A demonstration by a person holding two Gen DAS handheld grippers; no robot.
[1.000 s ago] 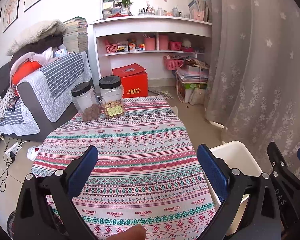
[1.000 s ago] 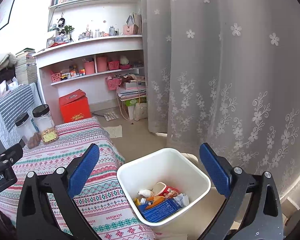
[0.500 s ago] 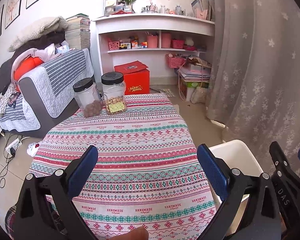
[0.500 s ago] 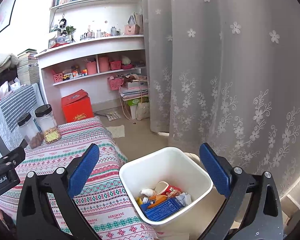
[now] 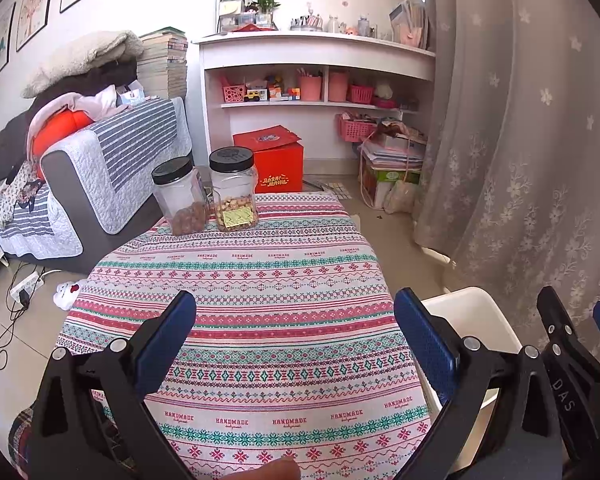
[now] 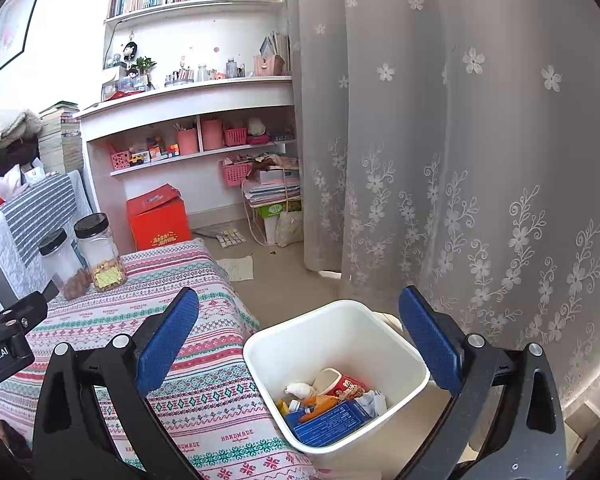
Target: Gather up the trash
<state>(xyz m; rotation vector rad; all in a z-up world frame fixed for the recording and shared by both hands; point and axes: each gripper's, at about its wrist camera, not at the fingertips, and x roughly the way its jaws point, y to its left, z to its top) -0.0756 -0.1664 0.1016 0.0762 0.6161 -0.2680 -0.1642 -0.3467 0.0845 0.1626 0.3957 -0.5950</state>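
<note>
A white square bin point(image 6: 342, 322) stands on the floor beside the table, holding a blue packet point(image 6: 330, 424), a red-and-white cup point(image 6: 340, 384) and other wrappers. My right gripper point(image 6: 298, 328) hovers open above it with nothing between its blue pads. My left gripper point(image 5: 294, 330) is open too, over the patterned tablecloth point(image 5: 256, 280), empty. The bin's rim point(image 5: 472, 300) shows at the right of the left wrist view, with the right gripper's black fingers point(image 5: 556, 320) beyond it.
Two black-lidded jars point(image 5: 234, 190) of snacks stand at the table's far edge. A red box point(image 5: 276, 160), white shelves point(image 5: 316, 52) and stacked papers lie beyond. A grey sofa point(image 5: 100, 184) is left, a lace curtain point(image 6: 460, 140) right. A fingertip point(image 5: 278, 470) shows at the bottom.
Both views have shifted slightly, as if both grippers tilted up or drew back a little. Both stay open and empty; the bin's contents are unchanged.
</note>
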